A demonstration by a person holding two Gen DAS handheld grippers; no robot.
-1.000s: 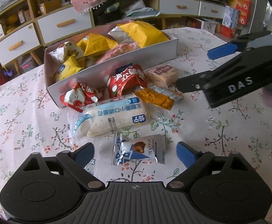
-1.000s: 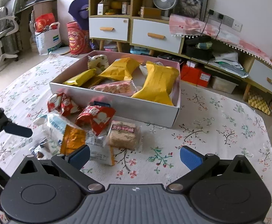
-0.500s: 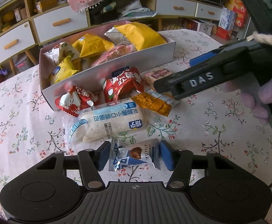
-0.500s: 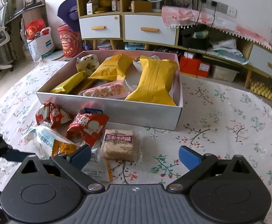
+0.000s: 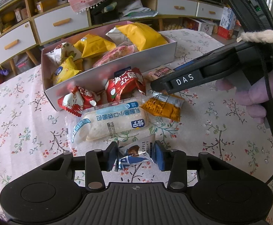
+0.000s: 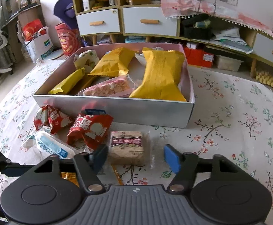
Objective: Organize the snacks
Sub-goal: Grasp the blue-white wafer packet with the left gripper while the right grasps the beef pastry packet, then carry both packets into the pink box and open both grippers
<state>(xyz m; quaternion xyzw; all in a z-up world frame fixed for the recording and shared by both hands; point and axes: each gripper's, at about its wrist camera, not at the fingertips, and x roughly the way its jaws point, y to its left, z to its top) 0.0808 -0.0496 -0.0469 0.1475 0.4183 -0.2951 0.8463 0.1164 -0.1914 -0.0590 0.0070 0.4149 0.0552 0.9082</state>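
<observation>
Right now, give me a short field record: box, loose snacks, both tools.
box: open grey box on the floral tablecloth, yellow packs and other snacks inside
loose snacks: two red packs, a white bread pack and an orange pack lie in front of the box
left tool: jaws have just been closing, pads pressing the truffle chocolate packet
right tool: jaws have just been closing around the brown cake packet; right pad not yet touching it

Loose snack packets (image 5: 115,120) lie on the tablecloth beside the half-filled grey box (image 6: 117,110).
</observation>
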